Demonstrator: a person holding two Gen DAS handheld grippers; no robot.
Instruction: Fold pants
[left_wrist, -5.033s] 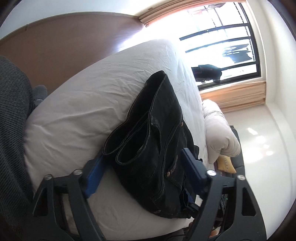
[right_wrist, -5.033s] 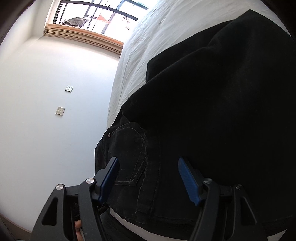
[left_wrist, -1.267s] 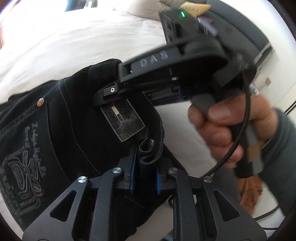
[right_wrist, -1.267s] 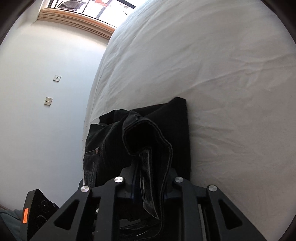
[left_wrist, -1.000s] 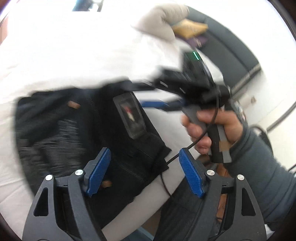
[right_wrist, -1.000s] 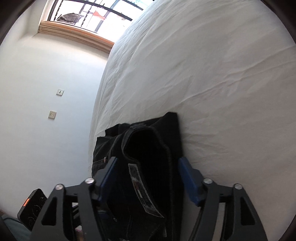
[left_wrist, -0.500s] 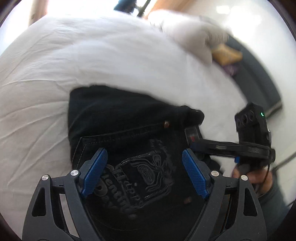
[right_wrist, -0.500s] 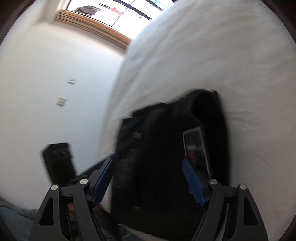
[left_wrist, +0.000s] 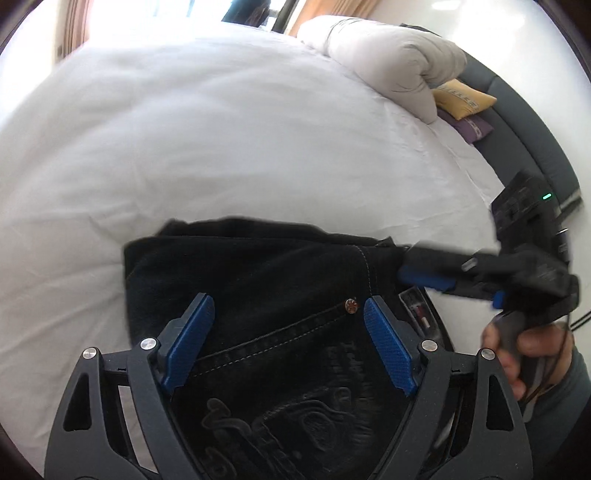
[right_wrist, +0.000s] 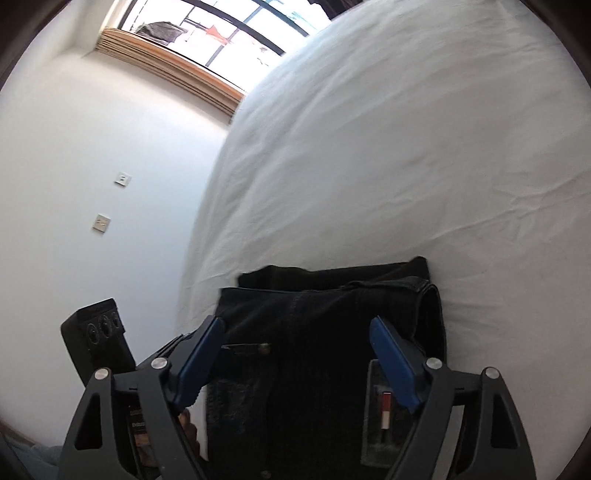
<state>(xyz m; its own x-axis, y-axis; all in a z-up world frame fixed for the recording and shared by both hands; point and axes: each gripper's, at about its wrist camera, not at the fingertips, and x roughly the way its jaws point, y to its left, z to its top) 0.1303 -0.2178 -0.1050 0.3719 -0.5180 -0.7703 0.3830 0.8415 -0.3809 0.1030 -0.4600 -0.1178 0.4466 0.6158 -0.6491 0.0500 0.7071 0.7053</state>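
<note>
The black jeans (left_wrist: 277, 280) lie folded into a compact rectangle on the white bed (left_wrist: 221, 129), back pocket and embroidery facing up. My left gripper (left_wrist: 286, 301) hovers open over the pocket area, with neither blue pad touching the denim. At the right, a hand (left_wrist: 517, 354) holds my right gripper (left_wrist: 424, 278) at the jeans' waistband edge. In the right wrist view the right gripper (right_wrist: 297, 321) stands over the folded jeans (right_wrist: 332, 295). Its jaws are opening, with cloth below them but none pinched.
A rolled white duvet (left_wrist: 391, 62), a yellow cushion (left_wrist: 463, 99) and a purple cushion (left_wrist: 471, 125) lie by the dark headboard (left_wrist: 517, 122). The bed edge drops toward a white wall with sockets (right_wrist: 122, 179) and a window (right_wrist: 221, 26). The left gripper's black camera box (right_wrist: 96, 343) is close by.
Both grippers were shut on the jeans' waistband, then let go and opened. The jeans now lie folded flat. The left gripper has swung over the pocket side.
</note>
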